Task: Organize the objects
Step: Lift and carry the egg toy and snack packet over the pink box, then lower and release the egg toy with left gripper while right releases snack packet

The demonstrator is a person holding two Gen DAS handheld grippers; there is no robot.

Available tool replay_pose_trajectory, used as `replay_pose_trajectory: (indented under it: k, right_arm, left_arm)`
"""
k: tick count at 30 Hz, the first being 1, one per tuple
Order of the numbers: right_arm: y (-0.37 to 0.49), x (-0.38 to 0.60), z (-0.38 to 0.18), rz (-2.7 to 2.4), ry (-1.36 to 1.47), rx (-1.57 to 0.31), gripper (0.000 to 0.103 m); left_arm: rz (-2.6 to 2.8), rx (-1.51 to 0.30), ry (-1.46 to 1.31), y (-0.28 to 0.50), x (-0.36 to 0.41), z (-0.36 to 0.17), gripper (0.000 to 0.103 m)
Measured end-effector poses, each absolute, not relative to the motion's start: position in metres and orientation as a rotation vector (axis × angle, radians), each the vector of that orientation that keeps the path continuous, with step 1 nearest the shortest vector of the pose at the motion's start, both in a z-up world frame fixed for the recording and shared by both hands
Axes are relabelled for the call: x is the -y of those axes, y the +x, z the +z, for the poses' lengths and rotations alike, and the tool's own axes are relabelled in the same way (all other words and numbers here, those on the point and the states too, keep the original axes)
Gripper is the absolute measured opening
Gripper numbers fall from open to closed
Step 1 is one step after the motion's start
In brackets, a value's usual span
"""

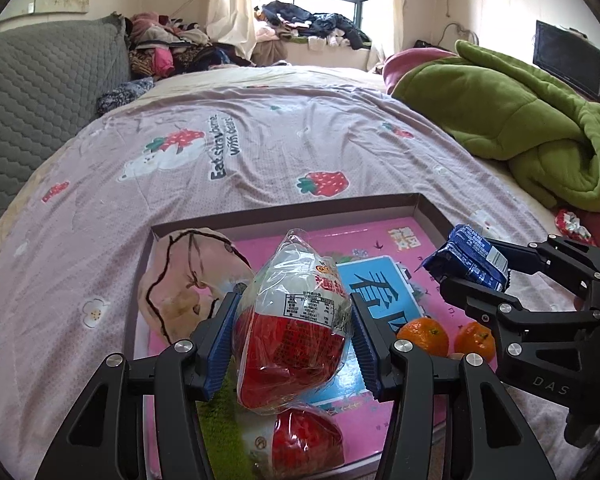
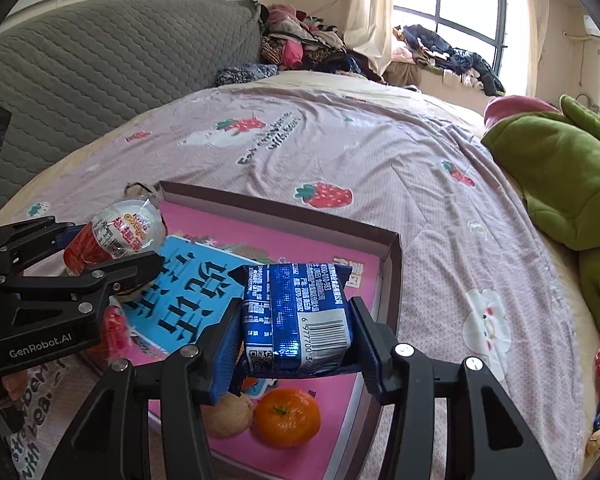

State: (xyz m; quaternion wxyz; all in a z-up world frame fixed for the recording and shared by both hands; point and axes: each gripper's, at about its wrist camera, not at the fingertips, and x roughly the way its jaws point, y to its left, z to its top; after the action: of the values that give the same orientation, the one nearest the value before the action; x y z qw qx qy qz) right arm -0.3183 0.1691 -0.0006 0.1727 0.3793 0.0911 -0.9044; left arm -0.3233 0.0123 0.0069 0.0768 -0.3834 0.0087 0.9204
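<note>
Blue pads of your left tool [image 1: 292,336] pinch the clear snack bag [image 1: 296,328]; your right tool [image 2: 296,332] pinches the blue packet [image 2: 300,316]. Both hang over the tray [image 2: 392,264], mid-delivery. Next, lower each beside the tangerine [image 2: 287,416] and release.

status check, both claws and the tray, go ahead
Left claw shut on egg-shaped snack pack, over tray. Right claw shut on blue packet, also over tray. Oranges and another egg pack lie beneath.
</note>
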Motion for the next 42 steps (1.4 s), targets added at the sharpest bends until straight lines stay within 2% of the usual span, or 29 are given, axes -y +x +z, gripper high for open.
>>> replay_pose_trajectory:
  k: [12,29,35,42]
  right_arm:
    - [-0.332,-0.164,-0.029,-2.544,1.154,-0.239,0.052]
    - [-0.335,-0.168,-0.032,-2.565,1.198,-0.233,0.053]
    - [-0.335,-0.168,-0.031,-2.569,1.204,-0.255,0.053]
    - [-0.333,-0.169,-0.025,-2.576,1.195,-0.252,0.054]
  left_arm:
    - [2.736,-0.029,-1.207,-0.335,-0.017,-0.011,0.055]
    - [2.704,-0.065,-1.272,-0.336,-0.023,-0.022,0.055]
    - [2.701,-0.077,-1.286,-0.336,-0.024,-0.024,0.061]
    - [2.703,-0.077,-1.276,-0.330,-0.023,-0.021,0.062]
